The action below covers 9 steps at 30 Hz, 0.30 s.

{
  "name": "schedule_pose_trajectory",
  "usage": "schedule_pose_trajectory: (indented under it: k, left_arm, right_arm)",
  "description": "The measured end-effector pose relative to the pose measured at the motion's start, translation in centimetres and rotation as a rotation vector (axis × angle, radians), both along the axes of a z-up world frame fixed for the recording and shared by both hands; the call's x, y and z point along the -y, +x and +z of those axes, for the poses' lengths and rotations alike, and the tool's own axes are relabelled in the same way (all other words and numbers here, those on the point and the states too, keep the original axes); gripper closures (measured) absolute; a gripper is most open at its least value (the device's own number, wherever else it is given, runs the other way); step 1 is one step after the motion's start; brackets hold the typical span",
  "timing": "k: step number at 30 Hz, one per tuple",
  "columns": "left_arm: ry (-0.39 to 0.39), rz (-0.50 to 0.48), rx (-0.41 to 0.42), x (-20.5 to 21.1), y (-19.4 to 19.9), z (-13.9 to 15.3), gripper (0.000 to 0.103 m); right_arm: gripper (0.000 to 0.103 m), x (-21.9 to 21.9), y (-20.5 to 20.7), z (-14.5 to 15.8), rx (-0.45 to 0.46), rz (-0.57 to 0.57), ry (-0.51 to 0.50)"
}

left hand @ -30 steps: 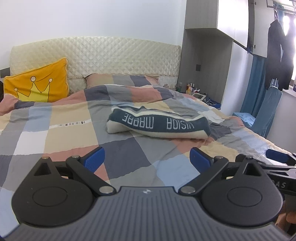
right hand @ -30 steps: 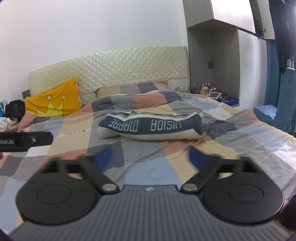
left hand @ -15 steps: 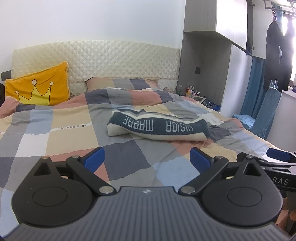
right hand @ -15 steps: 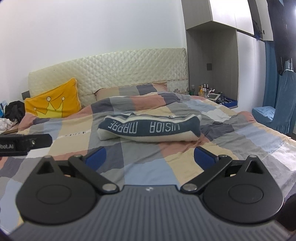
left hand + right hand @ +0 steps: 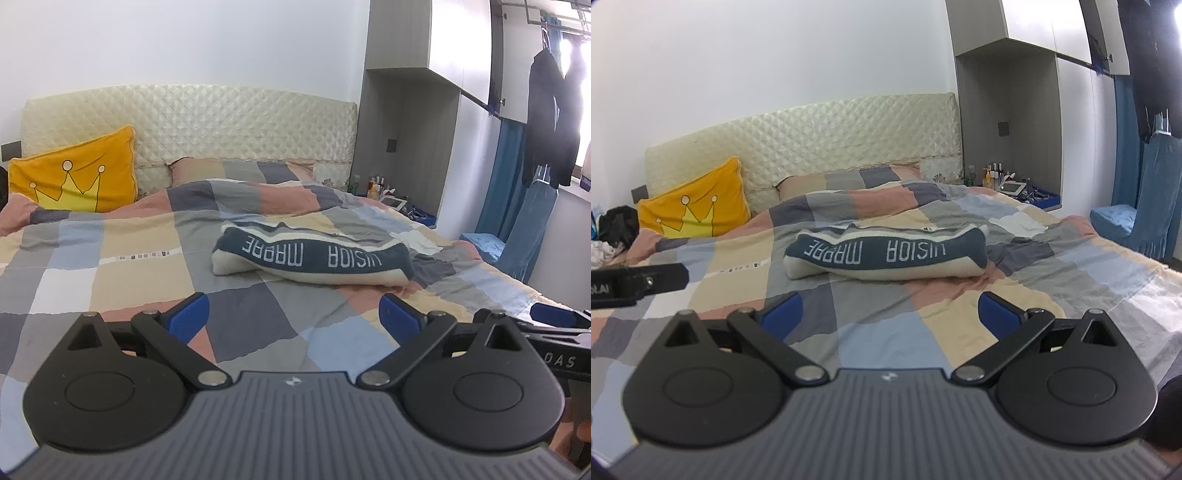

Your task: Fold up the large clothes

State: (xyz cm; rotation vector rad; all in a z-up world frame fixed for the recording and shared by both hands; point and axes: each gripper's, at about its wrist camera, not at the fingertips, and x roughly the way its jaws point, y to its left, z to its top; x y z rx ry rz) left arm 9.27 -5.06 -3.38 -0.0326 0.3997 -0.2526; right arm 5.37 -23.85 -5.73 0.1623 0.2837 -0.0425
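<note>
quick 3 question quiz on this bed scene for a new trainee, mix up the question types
1. True or false: the left gripper is shut on the folded garment.
2. Which cushion leans at the headboard? A. green striped cushion B. yellow crown cushion C. round red cushion
3. Fill in: the right gripper hangs over the checked ____.

Key: 1 false, both grippers are open and short of the garment. 2 B. 3 duvet.

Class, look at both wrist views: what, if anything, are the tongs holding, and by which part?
Nothing is held. The left tongs and right tongs are both open, short of the folded garment lying on the bed.
</note>
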Motion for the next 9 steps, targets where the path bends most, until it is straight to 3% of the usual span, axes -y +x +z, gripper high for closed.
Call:
schedule_pose_trajectory:
  k: [9]
  left_arm:
    - [0.002, -0.003, 0.015, 0.2, -0.77, 0.37, 0.002]
  right_arm:
    - [0.0, 0.1, -0.09, 0.19, -0.003, 0.002, 0.002]
